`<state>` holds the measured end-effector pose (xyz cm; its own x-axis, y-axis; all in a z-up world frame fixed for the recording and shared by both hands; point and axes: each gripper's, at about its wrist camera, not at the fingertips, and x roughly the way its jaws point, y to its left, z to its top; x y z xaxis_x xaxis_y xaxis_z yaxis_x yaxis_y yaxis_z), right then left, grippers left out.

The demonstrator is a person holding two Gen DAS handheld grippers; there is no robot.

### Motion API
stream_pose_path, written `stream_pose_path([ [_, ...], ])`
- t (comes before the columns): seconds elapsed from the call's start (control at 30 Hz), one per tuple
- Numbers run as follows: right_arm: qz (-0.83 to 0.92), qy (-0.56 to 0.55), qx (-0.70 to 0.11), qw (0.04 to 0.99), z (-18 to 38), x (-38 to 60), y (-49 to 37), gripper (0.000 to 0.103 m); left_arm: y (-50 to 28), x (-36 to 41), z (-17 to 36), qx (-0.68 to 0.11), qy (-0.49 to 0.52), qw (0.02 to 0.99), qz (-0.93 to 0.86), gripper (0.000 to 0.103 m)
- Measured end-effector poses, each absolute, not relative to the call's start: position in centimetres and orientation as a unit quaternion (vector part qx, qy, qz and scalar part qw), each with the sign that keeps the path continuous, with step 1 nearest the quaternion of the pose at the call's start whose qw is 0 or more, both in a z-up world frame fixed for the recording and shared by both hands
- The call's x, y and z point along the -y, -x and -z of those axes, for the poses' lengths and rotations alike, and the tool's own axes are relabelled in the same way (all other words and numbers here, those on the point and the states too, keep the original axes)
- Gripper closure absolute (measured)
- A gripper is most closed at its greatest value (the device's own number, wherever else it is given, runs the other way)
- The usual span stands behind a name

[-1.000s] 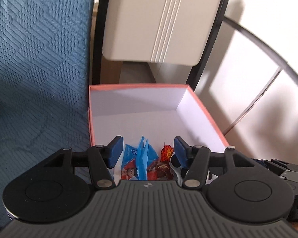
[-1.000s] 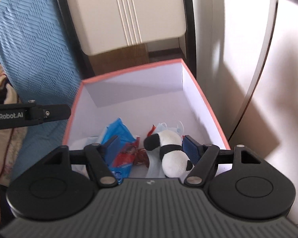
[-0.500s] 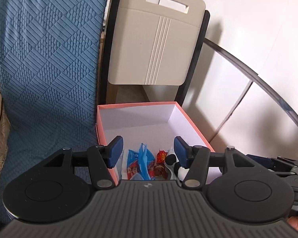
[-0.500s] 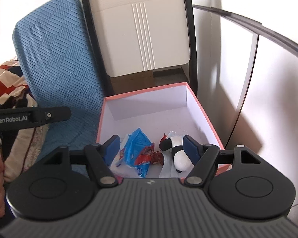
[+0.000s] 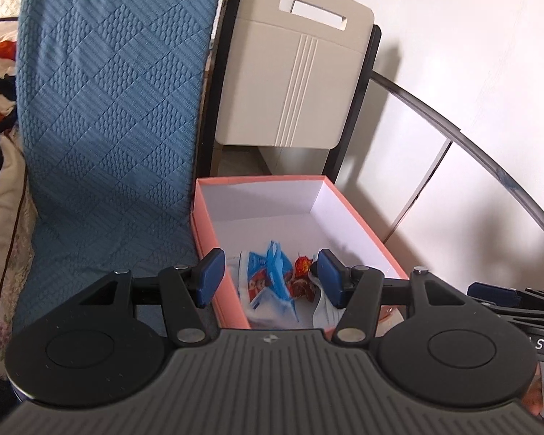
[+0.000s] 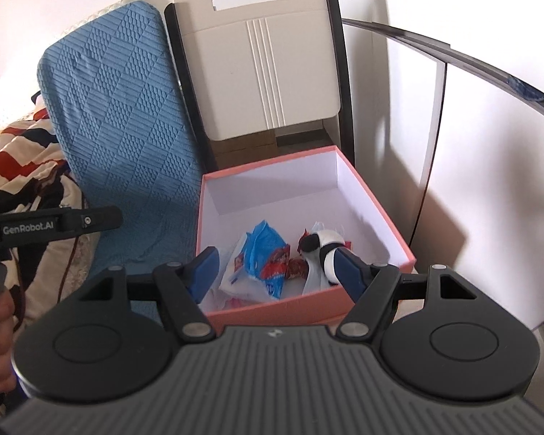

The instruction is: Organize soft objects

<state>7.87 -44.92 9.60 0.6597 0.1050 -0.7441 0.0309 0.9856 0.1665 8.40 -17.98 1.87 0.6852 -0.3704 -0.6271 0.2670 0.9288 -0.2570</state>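
Against a white wall, a pink cardboard box [image 6: 380, 214] is shown holding a blue snack packet [image 6: 268, 253] and a panda plush [image 6: 322, 250]; the left gripper [image 5: 270, 279] and right gripper [image 6: 275, 266] are held open, empty.

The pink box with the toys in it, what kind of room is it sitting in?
Probably a bedroom or living room at home. The pink cardboard box sits beside a blue quilted cushion, a patterned blanket lies further left, and a beige folding chair leans against the white wall behind.

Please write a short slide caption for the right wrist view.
Open right gripper above a pink box holding a blue packet and a panda toy.
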Motion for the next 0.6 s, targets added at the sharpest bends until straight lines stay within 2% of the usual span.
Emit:
stream_pose_path([
  [0.6, -0.010, -0.078, -0.410, 0.909, -10.7, 43.7, -3.0, 0.031, -2.6, 17.0, -2.3, -0.351, 0.073, 0.916, 0.179, 0.040],
])
